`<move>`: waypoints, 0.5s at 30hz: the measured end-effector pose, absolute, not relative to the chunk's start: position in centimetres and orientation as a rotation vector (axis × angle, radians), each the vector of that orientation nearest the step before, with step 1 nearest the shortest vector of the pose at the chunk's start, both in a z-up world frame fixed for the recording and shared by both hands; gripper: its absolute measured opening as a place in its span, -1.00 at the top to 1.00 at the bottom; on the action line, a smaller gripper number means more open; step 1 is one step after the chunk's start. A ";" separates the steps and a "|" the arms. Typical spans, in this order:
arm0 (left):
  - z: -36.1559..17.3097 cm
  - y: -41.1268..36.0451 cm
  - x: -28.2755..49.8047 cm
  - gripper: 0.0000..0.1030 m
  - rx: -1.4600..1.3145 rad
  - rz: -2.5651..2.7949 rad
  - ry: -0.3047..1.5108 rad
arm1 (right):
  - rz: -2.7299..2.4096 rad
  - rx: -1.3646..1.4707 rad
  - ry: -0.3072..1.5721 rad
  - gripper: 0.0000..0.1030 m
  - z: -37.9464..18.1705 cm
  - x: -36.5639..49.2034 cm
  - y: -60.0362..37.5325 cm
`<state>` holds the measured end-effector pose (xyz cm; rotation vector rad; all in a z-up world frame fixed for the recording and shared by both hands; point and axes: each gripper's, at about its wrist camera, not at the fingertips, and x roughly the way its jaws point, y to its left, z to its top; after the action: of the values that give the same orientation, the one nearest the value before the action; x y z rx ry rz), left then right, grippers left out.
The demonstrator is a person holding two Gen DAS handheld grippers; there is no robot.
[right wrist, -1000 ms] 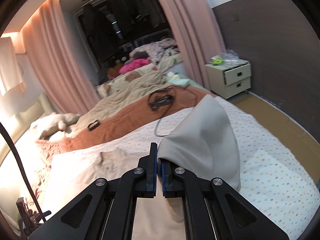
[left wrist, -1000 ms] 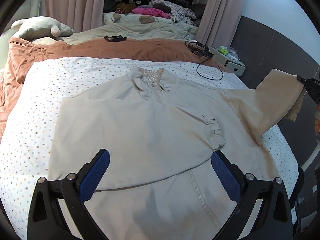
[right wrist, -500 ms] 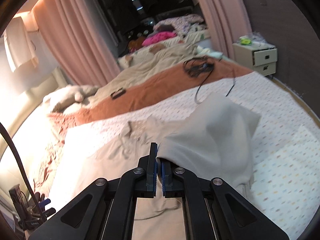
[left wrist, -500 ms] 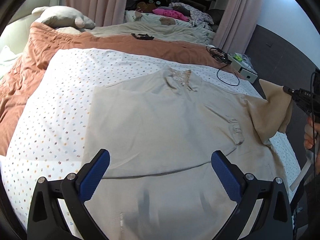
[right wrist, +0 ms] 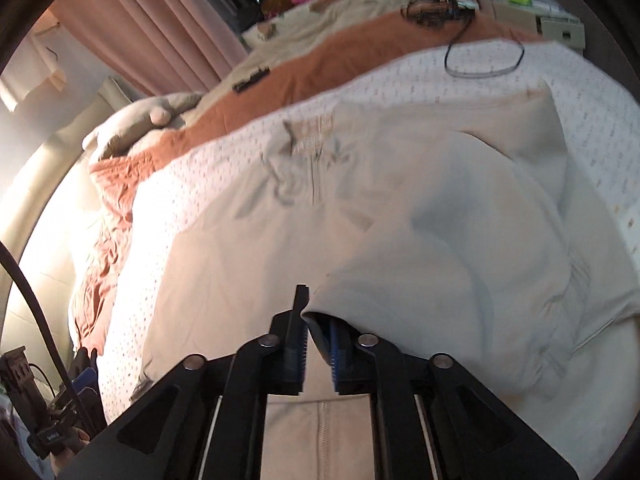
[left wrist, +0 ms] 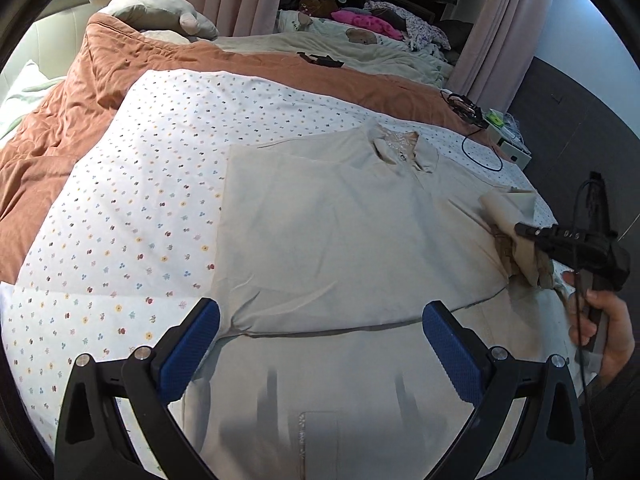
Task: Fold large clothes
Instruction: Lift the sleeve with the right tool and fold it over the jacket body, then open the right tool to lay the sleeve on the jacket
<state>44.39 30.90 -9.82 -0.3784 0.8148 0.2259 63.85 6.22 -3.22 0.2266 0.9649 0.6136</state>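
— On bed (left wrist: 120, 184): shirt (left wrist: 340, 224) flat, hem cut off. L gripper (left wrist: 320, 344) spread, empty.
— R gripper (right wrist: 316, 344)?
— Jaws just parting, sleeve (right wrist: 460, 264) between; pad contact hidden.

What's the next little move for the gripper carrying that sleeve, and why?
Probably let go fully and draw back. The right gripper has carried the sleeve over onto the beige shirt, where it now drapes on the body. Its jaws have just been opening, a narrow gap showing with the cloth edge between them. The left gripper hangs wide open over the hem, holding nothing.
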 end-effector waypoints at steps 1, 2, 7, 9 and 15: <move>-9.9 31.0 44.3 -1.00 -0.381 0.227 0.815 | 0.623 0.228 0.986 0.54 -3.8 64.0 6.5; -10.0 31.1 44.2 -1.00 -0.384 0.228 0.815 | 0.636 0.230 0.998 0.02 -4.0 64.1 6.8; -10.1 31.6 43.6 -1.00 -0.392 0.229 0.810 | 0.707 0.260 1.019 -0.57 -4.0 64.2 5.8; -10.1 31.5 43.5 -1.00 -0.397 0.226 0.806 | 0.724 0.293 1.013 -0.57 -3.5 64.3 4.0; -10.8 31.0 43.8 -1.00 -0.419 0.205 0.806 | 0.733 0.335 0.978 -0.57 -1.6 64.3 -2.4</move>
<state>43.84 31.01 -10.83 -0.4191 0.8056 0.2048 64.29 -2.38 -1.63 0.3350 0.9781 0.7333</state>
